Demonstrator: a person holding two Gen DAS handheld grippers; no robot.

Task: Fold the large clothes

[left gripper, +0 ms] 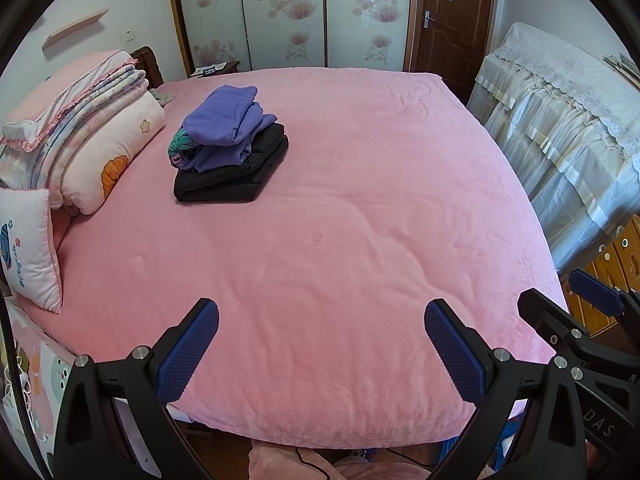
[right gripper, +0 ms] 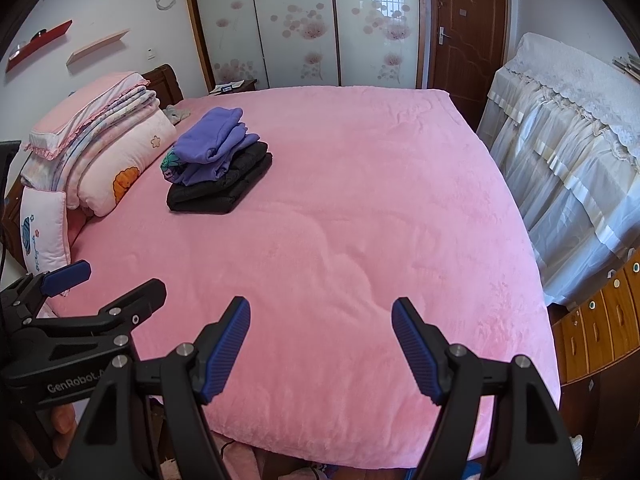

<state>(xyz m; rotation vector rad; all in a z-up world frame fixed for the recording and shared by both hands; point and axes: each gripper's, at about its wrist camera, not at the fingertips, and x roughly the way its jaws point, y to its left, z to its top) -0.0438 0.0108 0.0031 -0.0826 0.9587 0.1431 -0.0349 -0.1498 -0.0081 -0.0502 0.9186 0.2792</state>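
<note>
While both grippers hang over the near edge of the bed, nothing lies between their fingers: the left gripper (left gripper: pixel 322 344) has its blue-padded jaws spread wide and empty above the fuzzy pink blanket (left gripper: pixel 340 240), and the right gripper (right gripper: pixel 320 344) stands released in the same way, its ribbed blue pads well apart over bare blanket. Each gripper also shows at the side of the other's view, the two held side by side.

The task's things sit in the upper left of both frames: a folded purple sweatshirt-like garment (left gripper: pixel 230 120) with a green printed patch rests on top of a folded black quilted garment (left gripper: pixel 236 168), the two making a neat stack on the blanket, just beside the pile of pink and white folded bedding (left gripper: pixel 96 132) by the headboard.

As I judge it, this is a pause between garments: what is on the bed looks already folded and stacked, and no unfolded piece is spread out in front of the grippers. Some pink cloth shows below the bed's edge at the bottom of the frames, but whether it is clothing I cannot tell. The next move would call for fetching another large garment and laying it flat on the open middle of the blanket.
</note>
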